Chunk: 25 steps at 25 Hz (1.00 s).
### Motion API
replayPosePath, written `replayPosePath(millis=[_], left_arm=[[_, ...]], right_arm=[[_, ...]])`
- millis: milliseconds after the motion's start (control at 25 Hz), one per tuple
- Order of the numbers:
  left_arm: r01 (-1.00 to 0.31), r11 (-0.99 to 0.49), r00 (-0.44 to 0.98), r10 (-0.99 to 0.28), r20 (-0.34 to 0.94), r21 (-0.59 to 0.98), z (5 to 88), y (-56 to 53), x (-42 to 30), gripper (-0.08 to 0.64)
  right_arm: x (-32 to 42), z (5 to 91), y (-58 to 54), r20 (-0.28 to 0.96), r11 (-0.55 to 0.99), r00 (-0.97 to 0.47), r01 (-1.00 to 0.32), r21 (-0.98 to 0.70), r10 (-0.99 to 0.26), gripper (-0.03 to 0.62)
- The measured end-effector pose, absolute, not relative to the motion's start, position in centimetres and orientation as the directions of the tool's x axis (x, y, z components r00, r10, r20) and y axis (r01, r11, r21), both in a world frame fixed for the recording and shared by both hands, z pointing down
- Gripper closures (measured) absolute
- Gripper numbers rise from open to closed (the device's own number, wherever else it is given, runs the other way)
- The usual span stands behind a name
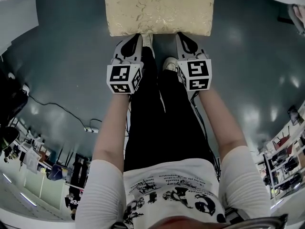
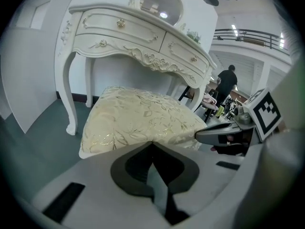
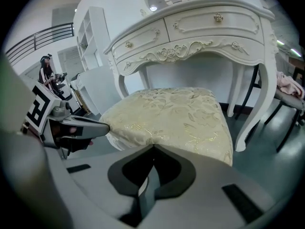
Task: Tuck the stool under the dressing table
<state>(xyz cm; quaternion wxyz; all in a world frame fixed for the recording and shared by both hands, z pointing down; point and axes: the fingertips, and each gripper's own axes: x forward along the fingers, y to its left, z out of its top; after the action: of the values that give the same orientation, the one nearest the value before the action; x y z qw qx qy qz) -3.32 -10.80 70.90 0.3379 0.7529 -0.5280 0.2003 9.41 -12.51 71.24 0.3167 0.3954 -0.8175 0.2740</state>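
Grey-green floor [image 1: 62,80], glossy, in an open room. The stool [image 1: 158,8] stands just in front of the white table [image 2: 138,32], with its seat not yet under the drawers. The left gripper [image 1: 137,36] and right gripper [image 1: 181,35] both have their jaws closed tip to tip on nothing, noses at the cushion's near edge. Assessment: the padded brocade top will yield, while the frame beneath is probably rigid and should slide readily. Push on the firm seat edge, evenly at both sides, to avoid skewing.

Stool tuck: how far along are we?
Done: left gripper and right gripper, both shut, have their tips at the stool's near edge. In hand: the push looks about to start. Left: most of the seat lies in front of the dressing table, so nearly all the slide under it.
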Motion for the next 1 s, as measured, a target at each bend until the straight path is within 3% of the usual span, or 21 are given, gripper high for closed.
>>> replayPosePath(millis=[440,1000], left_arm=[[-0.905,-0.33,0.423,-0.636,0.646,0.267,70.9,-17.4,-4.5,0.54],[-0.897,-0.339,0.442,-0.672,0.594,0.284,70.9,-25.3,-5.3,0.54]], right_arm=[[8.1,71.3,-18.9,0.725,0.528,-0.451,-0.837,-0.142,-0.519,0.575],[7.3,71.2,-26.5,0.714,0.516,-0.41,-0.853,-0.08,-0.568,0.575]])
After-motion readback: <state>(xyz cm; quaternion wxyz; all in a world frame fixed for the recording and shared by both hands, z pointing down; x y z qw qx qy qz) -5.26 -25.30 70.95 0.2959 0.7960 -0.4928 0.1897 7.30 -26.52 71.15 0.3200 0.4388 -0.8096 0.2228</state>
